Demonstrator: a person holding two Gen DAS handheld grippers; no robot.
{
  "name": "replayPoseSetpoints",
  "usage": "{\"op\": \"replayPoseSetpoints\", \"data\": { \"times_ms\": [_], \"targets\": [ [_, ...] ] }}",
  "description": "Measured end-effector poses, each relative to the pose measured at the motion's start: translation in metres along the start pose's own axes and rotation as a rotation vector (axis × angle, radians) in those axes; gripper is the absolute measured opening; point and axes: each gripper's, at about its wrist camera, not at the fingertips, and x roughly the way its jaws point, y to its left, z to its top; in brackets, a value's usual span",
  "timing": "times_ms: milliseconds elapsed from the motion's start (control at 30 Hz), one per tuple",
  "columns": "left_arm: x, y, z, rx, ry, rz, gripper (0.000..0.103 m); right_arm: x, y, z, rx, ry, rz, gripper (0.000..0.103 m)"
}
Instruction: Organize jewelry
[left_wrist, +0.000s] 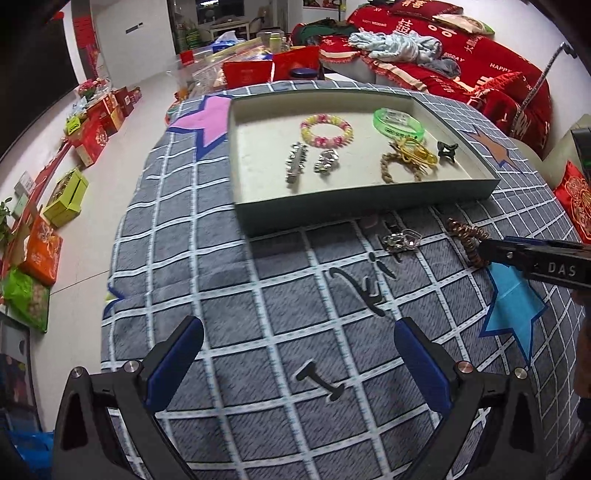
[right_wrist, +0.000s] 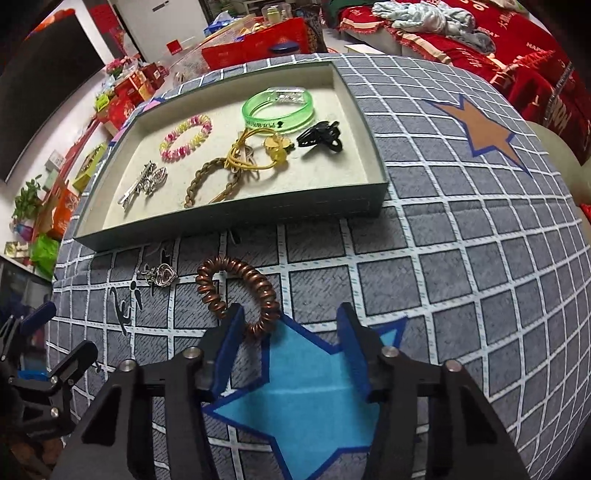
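Between the fingers of the right claw (right_wrist: 291, 325) lies part of a blue star print, and the near end of the coil tie (right_wrist: 238, 291) sits just inside the left finger; the fingers stand apart and are not clamped on it. Whether the finger touches the coil, I cannot tell. The coil tie is a copper spiral loop lying flat on the checked cloth (right_wrist: 461, 258), with its long axis running from the claw away toward the tray (right_wrist: 229, 218). Just left of the coil is a silver heart pendant (right_wrist: 160, 275), also on the cloth, near the front wall of the tray.

The left claw (left_wrist: 295, 354) hovers over the cloth with fingers wide apart and nothing between them.

The tray is a shallow box with dark walls and a pale floor. It holds a silver clip (left_wrist: 295, 166) and a silver charm (left_wrist: 327, 160) on the left, a pink and yellow bead bracelet (left_wrist: 327, 129) behind them, a green bangle (left_wrist: 397, 123) at the back right, a braided band (left_wrist: 393, 168) tangled with a yellow hair tie (left_wrist: 417, 153), and a black claw clip (left_wrist: 447, 151) at the far right.
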Motion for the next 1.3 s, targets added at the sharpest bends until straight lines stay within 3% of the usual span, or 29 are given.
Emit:
{"op": "replayPoseSetpoints", "data": {
  "times_ms": [200, 367, 467, 567, 667, 733, 967, 1133, 1200, 1300],
  "targets": [
    [0.005, -0.017, 0.01, 0.053, -0.013, -0.013, 0.103, 0.003, 0.006, 0.002, -0.047, -0.005, -0.027, 0.04],
    [0.009, -0.031, 0.018, 0.098, -0.024, -0.017, 0.102, 0.002, 0.007, -0.001, -0.061, -0.012, -0.014, 0.015],
    [0.016, -0.037, 0.023, 0.109, -0.006, -0.03, 0.1, 0.001, 0.003, -0.002, -0.057, -0.016, -0.004, 0.014],
    [0.021, -0.045, 0.026, 0.136, -0.004, -0.036, 0.09, -0.002, -0.003, -0.005, -0.051, -0.018, 0.001, 0.014],
    [0.027, -0.051, 0.029, 0.151, 0.002, -0.044, 0.089, -0.004, -0.008, -0.007, -0.04, -0.021, 0.006, 0.014],
    [0.031, -0.057, 0.032, 0.167, 0.006, -0.053, 0.08, -0.007, -0.012, -0.009, -0.031, -0.022, 0.01, 0.014],
    [0.04, -0.07, 0.042, 0.174, 0.018, -0.076, 0.079, -0.008, -0.017, -0.012, -0.014, -0.019, 0.029, 0.014],
    [0.04, -0.078, 0.043, 0.187, 0.01, -0.102, 0.064, -0.006, -0.017, -0.012, -0.013, -0.018, 0.033, 0.014],
    [0.037, -0.079, 0.042, 0.202, 0.001, -0.116, 0.039, -0.006, -0.017, -0.012, -0.014, -0.018, 0.033, 0.014],
    [0.035, -0.079, 0.039, 0.211, 0.0, -0.142, 0.02, -0.007, -0.016, -0.013, -0.013, -0.022, 0.034, 0.014]
  ]
}}
